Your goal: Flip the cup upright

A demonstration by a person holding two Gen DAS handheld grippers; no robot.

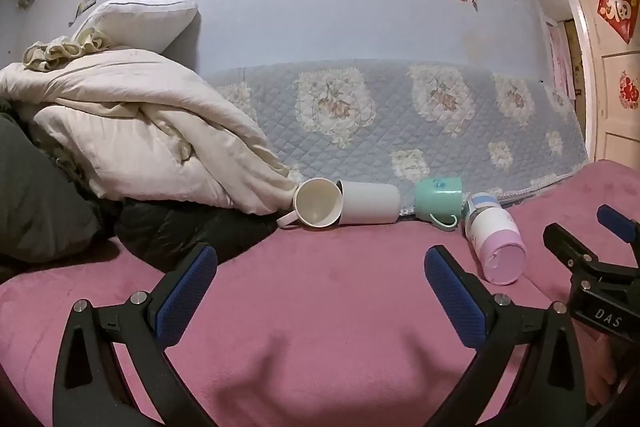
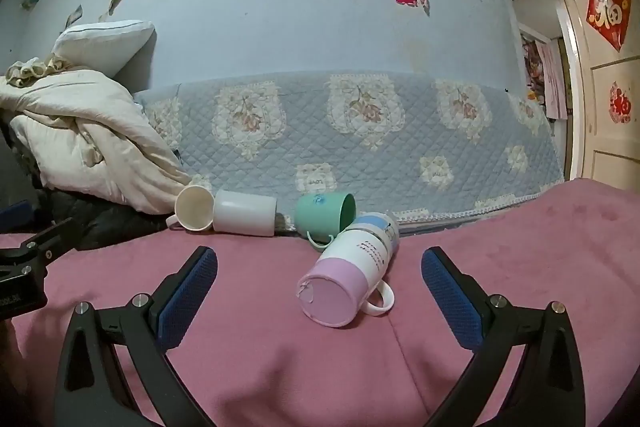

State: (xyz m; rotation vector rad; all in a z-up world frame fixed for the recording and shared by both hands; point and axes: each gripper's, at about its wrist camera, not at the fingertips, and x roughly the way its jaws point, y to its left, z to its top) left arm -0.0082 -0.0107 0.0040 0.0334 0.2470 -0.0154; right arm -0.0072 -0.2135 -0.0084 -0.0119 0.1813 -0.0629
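Observation:
Several cups lie on their sides on the pink blanket. A white mug shows its open mouth. A white cup lies beside it. A teal mug lies further right. A pink, white and blue mug lies with its base toward the cameras. My left gripper is open and empty, short of the white cups. My right gripper is open and empty, just short of the pink mug; it also shows in the left wrist view.
A heap of cream bedding and dark clothing fills the left. A quilted floral cover hangs on the blue wall behind the cups. A door stands at the right.

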